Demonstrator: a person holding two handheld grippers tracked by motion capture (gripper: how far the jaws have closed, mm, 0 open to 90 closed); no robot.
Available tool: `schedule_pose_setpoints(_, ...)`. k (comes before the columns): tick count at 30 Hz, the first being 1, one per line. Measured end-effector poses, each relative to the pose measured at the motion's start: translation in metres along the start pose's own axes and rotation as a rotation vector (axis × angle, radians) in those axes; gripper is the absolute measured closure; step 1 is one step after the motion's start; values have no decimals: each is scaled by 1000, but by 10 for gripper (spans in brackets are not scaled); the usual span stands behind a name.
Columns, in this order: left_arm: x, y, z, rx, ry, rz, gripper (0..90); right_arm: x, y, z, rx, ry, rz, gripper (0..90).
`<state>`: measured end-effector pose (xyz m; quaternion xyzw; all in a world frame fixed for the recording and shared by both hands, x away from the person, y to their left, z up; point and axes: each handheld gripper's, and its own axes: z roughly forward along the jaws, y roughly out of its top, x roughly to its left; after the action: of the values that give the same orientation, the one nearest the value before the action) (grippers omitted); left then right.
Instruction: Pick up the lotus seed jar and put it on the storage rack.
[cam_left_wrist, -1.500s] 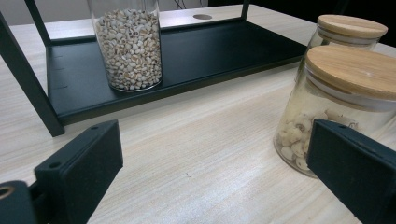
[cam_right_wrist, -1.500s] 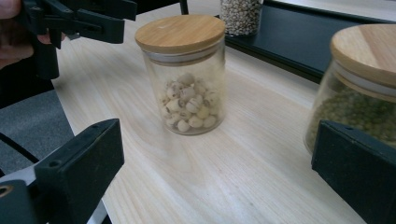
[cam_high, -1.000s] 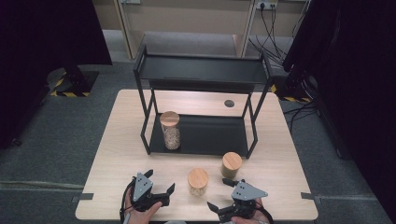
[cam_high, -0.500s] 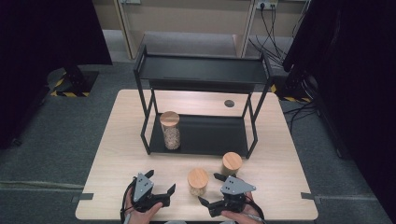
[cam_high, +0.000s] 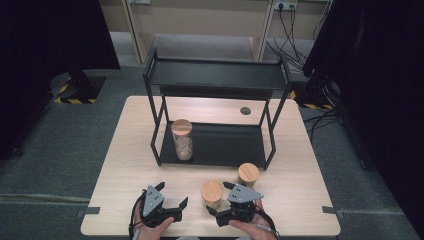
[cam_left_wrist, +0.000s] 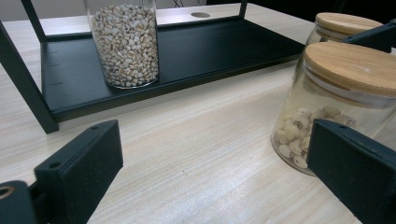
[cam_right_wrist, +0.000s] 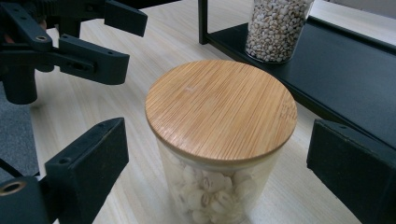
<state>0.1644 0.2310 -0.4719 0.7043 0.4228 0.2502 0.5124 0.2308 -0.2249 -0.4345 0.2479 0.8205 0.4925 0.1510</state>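
A short glass jar (cam_high: 212, 192) with a bamboo lid and pale beans stands near the table's front edge. My right gripper (cam_high: 218, 198) is open around it; in the right gripper view the jar (cam_right_wrist: 219, 121) sits between the two jaws without touching either. My left gripper (cam_high: 172, 194) is open and empty, just left of that jar (cam_left_wrist: 338, 98). A second short jar (cam_high: 248, 174) stands behind and to the right. A tall jar of grains (cam_high: 182, 140) rests on the lower shelf of the black rack (cam_high: 215, 75).
The rack's front posts and low shelf edge (cam_left_wrist: 187, 88) run just behind the jars. A round cable hole (cam_high: 245, 110) lies in the tabletop (cam_high: 130, 150) behind the rack. Bare wood stretches left of my left gripper (cam_right_wrist: 70, 42).
My right gripper has swung left and turned toward the near short jar, so its jaws now straddle it. The left gripper has barely moved.
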Motion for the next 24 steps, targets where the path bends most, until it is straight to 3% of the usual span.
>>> schedule_pose_setpoints(10, 0, 0, 0, -1, 0, 0, 33, -1, 2, 13, 34, -8, 5, 131)
schedule_pose_setpoints(18, 0, 0, 0, 0, -1, 0, 33, -3, 3, 17, 40, 3, 3, 249)
schedule_pose_setpoints(24, 0, 0, -1, -1, -1, 2, 33, 0, 5, 16, 46, -12, 0, 253)
